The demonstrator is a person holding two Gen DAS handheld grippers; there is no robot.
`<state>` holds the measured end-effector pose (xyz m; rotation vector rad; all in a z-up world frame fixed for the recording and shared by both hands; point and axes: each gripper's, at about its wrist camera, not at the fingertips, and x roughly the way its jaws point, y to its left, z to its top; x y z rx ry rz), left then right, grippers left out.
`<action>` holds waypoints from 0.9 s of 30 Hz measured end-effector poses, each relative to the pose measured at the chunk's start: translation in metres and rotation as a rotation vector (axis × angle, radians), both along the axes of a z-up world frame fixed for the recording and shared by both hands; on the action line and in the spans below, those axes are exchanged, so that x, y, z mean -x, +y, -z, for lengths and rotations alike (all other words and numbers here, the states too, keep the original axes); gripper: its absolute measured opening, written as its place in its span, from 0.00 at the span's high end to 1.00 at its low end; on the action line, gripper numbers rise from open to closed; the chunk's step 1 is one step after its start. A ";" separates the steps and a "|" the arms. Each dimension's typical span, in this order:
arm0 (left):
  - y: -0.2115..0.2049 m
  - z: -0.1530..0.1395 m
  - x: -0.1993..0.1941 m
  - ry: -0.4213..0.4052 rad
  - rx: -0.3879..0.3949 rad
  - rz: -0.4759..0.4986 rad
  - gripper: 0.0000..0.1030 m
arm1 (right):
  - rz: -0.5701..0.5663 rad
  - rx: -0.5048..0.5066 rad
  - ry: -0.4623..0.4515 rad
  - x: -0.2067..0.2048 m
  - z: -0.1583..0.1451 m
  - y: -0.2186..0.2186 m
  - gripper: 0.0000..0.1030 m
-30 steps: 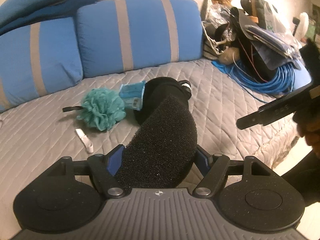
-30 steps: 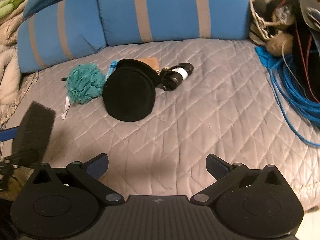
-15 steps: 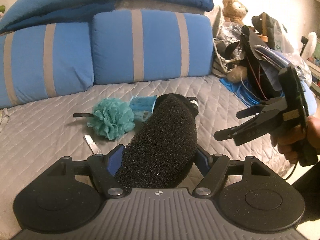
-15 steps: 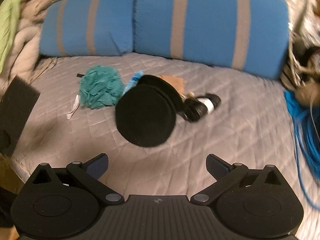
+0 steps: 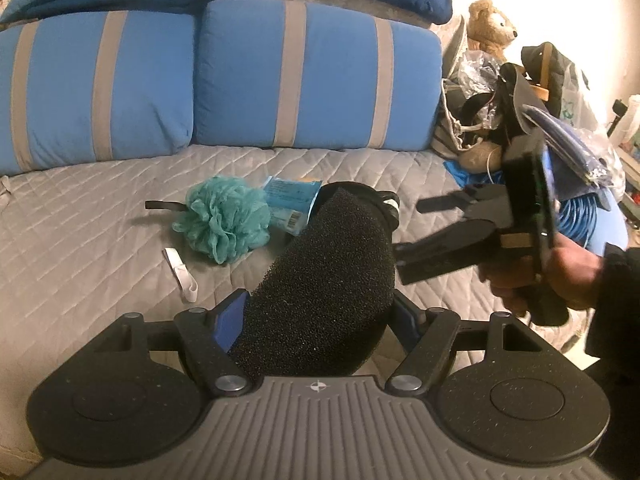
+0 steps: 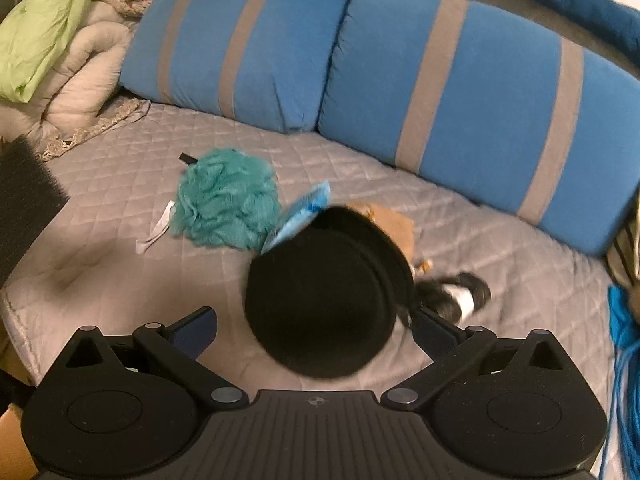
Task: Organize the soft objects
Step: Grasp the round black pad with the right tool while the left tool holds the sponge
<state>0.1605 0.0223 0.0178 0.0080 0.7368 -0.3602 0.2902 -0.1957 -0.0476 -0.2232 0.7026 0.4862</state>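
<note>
Grey quilted bed [image 5: 100, 240] holds loofah [image 5: 222, 218] and black hat [image 6: 320, 304]. We clamp foam [image 5: 320, 300] in left gripper [image 5: 318, 312] to keep it off the bed; right gripper [image 6: 316, 328], fingers wide and empty, straddles the hat, likely next grab.

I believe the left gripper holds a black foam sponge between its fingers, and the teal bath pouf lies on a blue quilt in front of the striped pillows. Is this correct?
Not fully. The quilt is grey, not blue; only the striped pillows are blue. The left wrist view shows it. The rest holds: the left gripper holds the black foam sponge between its fingers, and the teal bath pouf lies in front of the pillows.
</note>
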 end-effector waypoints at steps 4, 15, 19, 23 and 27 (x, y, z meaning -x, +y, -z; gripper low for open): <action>-0.001 -0.002 0.000 -0.002 0.010 0.019 0.29 | -0.014 0.017 -0.035 -0.016 0.003 0.007 0.00; 0.002 -0.004 -0.001 0.003 0.009 0.028 0.29 | -0.055 0.013 -0.025 -0.062 0.021 0.012 0.00; 0.002 -0.003 -0.002 0.006 0.004 0.027 0.29 | -0.099 0.026 -0.009 -0.072 0.031 0.016 0.01; 0.002 -0.002 -0.003 0.007 -0.001 0.017 0.29 | -0.114 0.010 0.050 -0.075 0.030 0.012 0.17; 0.004 -0.003 -0.005 0.007 0.000 0.003 0.29 | -0.131 0.041 0.074 -0.068 0.022 0.012 0.28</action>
